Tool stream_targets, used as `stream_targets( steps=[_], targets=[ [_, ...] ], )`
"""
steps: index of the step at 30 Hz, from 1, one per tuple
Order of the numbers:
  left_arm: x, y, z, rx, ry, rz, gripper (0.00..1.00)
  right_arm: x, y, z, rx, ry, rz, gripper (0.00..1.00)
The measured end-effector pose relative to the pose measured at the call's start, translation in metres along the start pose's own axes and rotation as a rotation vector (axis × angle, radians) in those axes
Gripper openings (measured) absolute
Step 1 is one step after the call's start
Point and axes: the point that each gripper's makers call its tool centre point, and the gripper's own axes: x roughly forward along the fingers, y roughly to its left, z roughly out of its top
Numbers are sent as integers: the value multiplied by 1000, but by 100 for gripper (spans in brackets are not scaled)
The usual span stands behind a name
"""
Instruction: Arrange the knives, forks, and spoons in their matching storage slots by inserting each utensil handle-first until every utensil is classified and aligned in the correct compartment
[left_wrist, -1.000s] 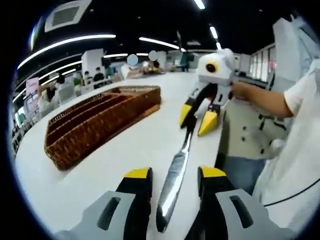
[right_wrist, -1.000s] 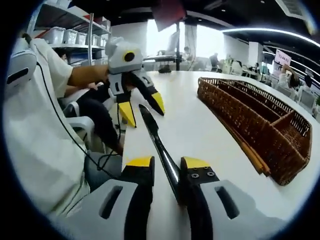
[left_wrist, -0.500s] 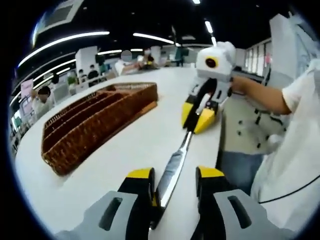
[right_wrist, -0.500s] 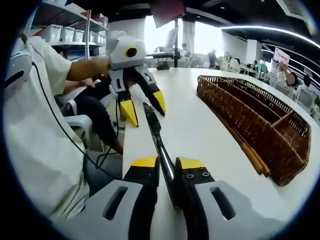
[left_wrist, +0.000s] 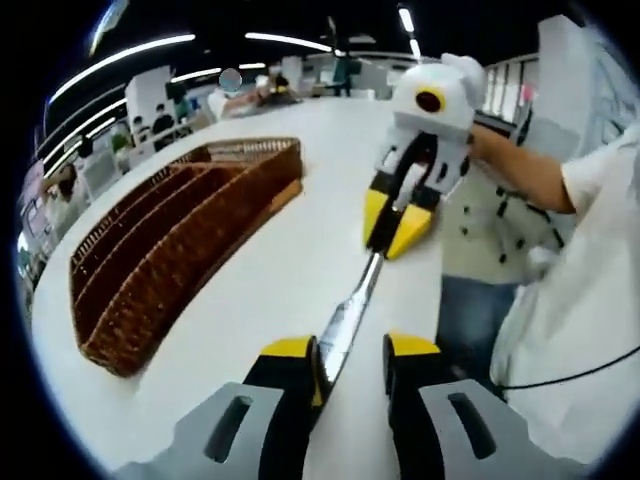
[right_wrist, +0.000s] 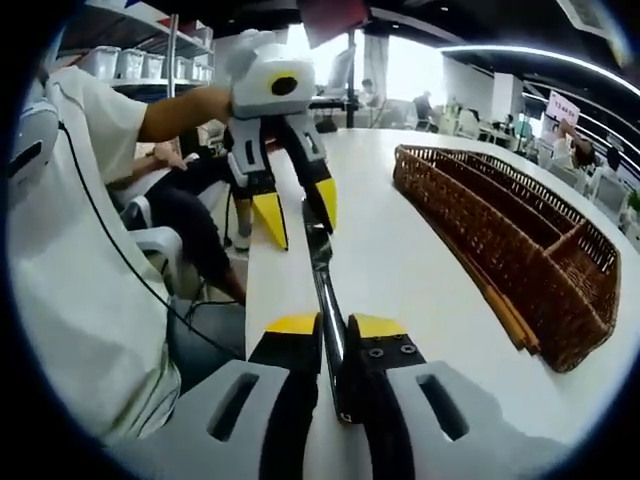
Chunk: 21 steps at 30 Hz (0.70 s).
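Note:
A table knife hangs between both grippers above the white table. In the left gripper view its shiny blade runs between my left gripper's jaws and lies against the left one, with a gap on the other side. My right gripper is clamped on the far handle end. In the right gripper view my right gripper is shut on the knife's dark handle, and the left gripper straddles the tip. The brown wicker tray with long slots lies beside them.
The wicker tray takes up one side of the table. The table edge runs close to the knife, and beyond it sits the person in a white shirt. Other people and shelves stand far off.
My right gripper has shut tighter on the knife handle. The two grippers have drawn closer, and the left gripper's jaws now sit around the blade.

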Motion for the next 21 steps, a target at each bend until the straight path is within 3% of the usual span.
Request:
stream_targets(
  steps=[5, 7, 17, 21],
  targets=[
    [2, 3, -1, 27, 64, -25, 23, 0, 1, 0, 2, 5, 1, 11],
    [2, -1, -2, 82, 99, -51, 23, 0, 0, 0, 3, 7, 1, 11],
    [6, -1, -1, 112, 251, -71, 16, -1, 1, 0, -2, 21, -2, 11],
    [8, -1, -2, 134, 283, -83, 13, 0, 1, 0, 1, 27, 4, 11]
  ],
)
